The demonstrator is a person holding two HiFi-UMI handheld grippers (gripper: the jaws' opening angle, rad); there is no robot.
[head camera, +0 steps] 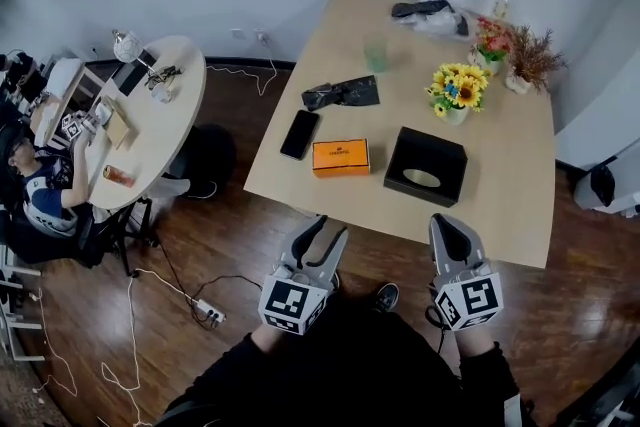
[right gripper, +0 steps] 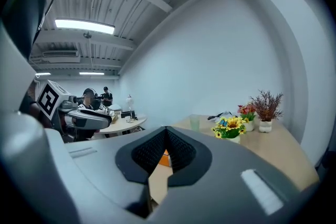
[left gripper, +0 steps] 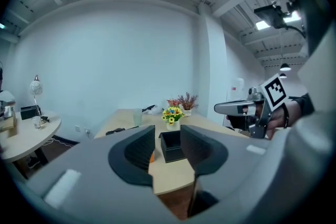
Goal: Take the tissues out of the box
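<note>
Opening step: the approach, with no tissue drawn yet. Hovering short of the near edge of the table [head camera: 520, 215], over the wooden floor [head camera: 200, 245], well apart from the black tissue box [head camera: 425, 166].

Found upright on the near half of the table, that tissue box, just beside an orange box [head camera: 340, 157] and in front of a vase of sunflowers [head camera: 456, 91].

On the left gripper [left gripper: 168, 138]: jaws narrowly ajar, nothing between them, aimed straight at the tissue box through the gap. On the right gripper [right gripper: 167, 131]: jaws pressed together, empty.

Next move, as a judgement: carry one gripper forward and down over the slot, spread the jaws enough to straddle the exposed sheet, pinch, then pull straight up. Likely easier from the right side, nearer in line with the box, but only after opening. Probably worth steadying the box with the other gripper — may otherwise lift with the sheet.

Containers:
- **Tissue box:** oval slot on top, a pale tissue [head camera: 421, 178] lying flat in it, not standing proud. Cannot tell how full.
- **Orange box:** closed, contents hidden.
- **Pale green cup [head camera: 375, 54]:** on the far side, contents not readable.
- **Vase:** filled with sunflowers. Beyond it, a pot of red flowers [head camera: 489, 55] and a pot of dried sprigs [head camera: 518, 82].
</note>
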